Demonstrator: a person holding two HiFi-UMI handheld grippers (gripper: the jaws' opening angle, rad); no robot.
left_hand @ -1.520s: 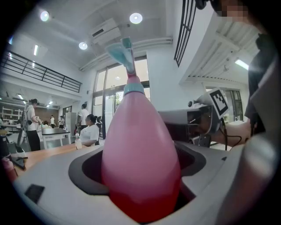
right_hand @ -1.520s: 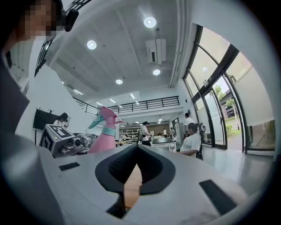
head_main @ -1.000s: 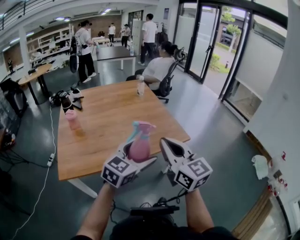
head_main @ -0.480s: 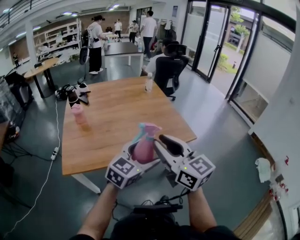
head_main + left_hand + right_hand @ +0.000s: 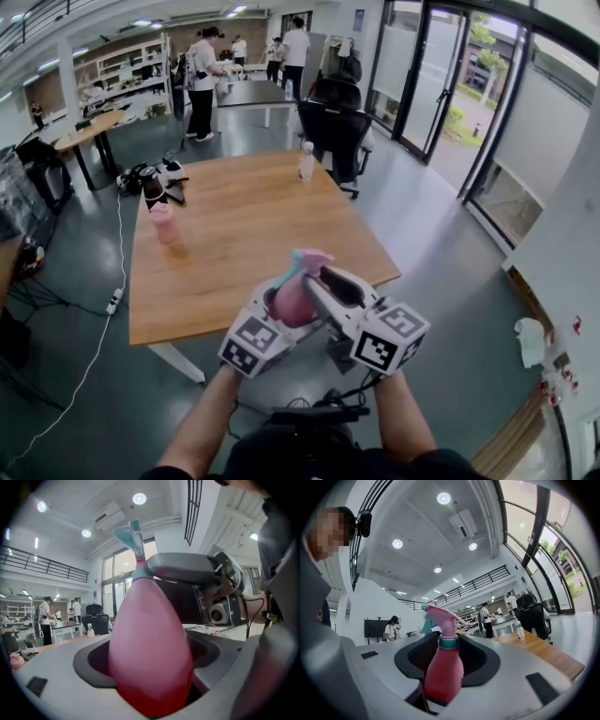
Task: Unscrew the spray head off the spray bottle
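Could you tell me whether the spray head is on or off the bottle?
On: the spray head sits atop the bottle, teal collar at its neck.

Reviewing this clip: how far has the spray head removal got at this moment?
Done: the spray bottle is held up off the table, clamped by its pink body in the left claw. In hand: the right claw is at the neck, its jaws opening, with the bottle between them but not pinched. Left: the spray head sits on its teal collar, so gripping, twisting and lifting it off all remain.
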